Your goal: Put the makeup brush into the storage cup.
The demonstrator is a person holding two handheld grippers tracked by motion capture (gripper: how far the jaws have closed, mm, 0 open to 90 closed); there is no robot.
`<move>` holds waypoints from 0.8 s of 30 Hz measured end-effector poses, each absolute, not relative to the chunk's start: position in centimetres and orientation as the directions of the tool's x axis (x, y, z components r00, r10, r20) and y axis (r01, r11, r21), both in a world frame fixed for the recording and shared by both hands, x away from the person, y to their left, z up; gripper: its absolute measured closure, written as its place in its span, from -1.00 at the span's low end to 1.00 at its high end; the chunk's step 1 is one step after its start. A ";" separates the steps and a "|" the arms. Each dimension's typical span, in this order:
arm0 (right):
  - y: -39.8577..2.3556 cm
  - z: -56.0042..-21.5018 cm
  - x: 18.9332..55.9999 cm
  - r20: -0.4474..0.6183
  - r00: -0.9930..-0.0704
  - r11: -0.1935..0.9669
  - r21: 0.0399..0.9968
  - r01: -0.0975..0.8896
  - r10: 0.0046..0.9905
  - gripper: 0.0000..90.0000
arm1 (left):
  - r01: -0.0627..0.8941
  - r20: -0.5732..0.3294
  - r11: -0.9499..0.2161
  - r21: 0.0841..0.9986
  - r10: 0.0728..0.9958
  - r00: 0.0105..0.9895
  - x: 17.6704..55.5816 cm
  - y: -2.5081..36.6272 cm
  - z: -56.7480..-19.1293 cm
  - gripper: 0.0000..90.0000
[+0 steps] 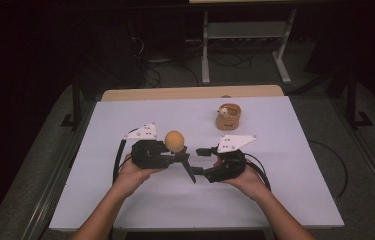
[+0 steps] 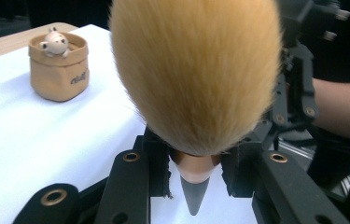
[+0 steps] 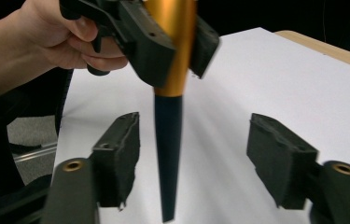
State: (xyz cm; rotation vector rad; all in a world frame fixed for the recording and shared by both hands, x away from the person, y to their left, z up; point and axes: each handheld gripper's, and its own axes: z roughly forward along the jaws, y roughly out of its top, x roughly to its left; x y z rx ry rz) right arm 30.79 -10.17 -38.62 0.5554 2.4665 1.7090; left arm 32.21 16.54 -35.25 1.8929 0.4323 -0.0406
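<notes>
Plenty of bare white tabletop [image 1: 285,190] is left around both tools, with the near edge just behind the forearms and the far wooden edge well beyond them. The only other thing sitting out there is a small tan pouch [image 1: 228,117] with a little figure poking out, found well ahead of the right tool [image 1: 200,162] and off to its right; some cursive lettering is printed on its front, but it can't really be made out. The makeup brush [image 1: 175,141] is held upright by the left tool [image 1: 182,159], which is clamped shut on the gold ferrule, fluffy orange head up, dark pointed handle [image 3: 168,154] hanging down. The right tool's jaws are spread apart on either side of that handle, pads not touching it as seen in the right gripper view. Both tools are held low over the tabletop, pointed toward each other, nearly meeting in the middle, each gripped from behind by a hand with the forearms angled inward.
</notes>
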 end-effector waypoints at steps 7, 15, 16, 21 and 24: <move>-11.3 -38.7 30.9 0.145 -0.936 0.289 0.926 0.243 0.322 -0.38 | 0.273 -0.218 -0.342 0.899 0.191 0.957 32.8 16.6 -34.3 0.48; -11.8 -38.7 31.1 0.156 -0.952 0.279 0.933 0.229 0.262 -0.45 | 0.225 -0.200 -0.389 0.893 0.104 0.974 33.1 15.7 -34.0 0.48; -11.7 -38.8 31.1 0.167 -0.955 0.272 0.933 0.234 0.247 -0.45 | 0.221 -0.198 -0.394 0.892 0.099 0.975 33.1 15.5 -34.0 0.47; -11.1 -39.2 31.3 0.174 -0.960 0.284 0.930 0.233 0.219 -0.41 | 0.212 -0.199 -0.407 0.889 0.075 0.977 33.4 14.9 -34.4 0.47; -10.7 -39.4 31.3 0.180 -0.965 0.295 0.927 0.231 0.190 -0.33 | 0.200 -0.192 -0.432 0.880 0.062 0.979 33.3 14.6 -34.7 0.47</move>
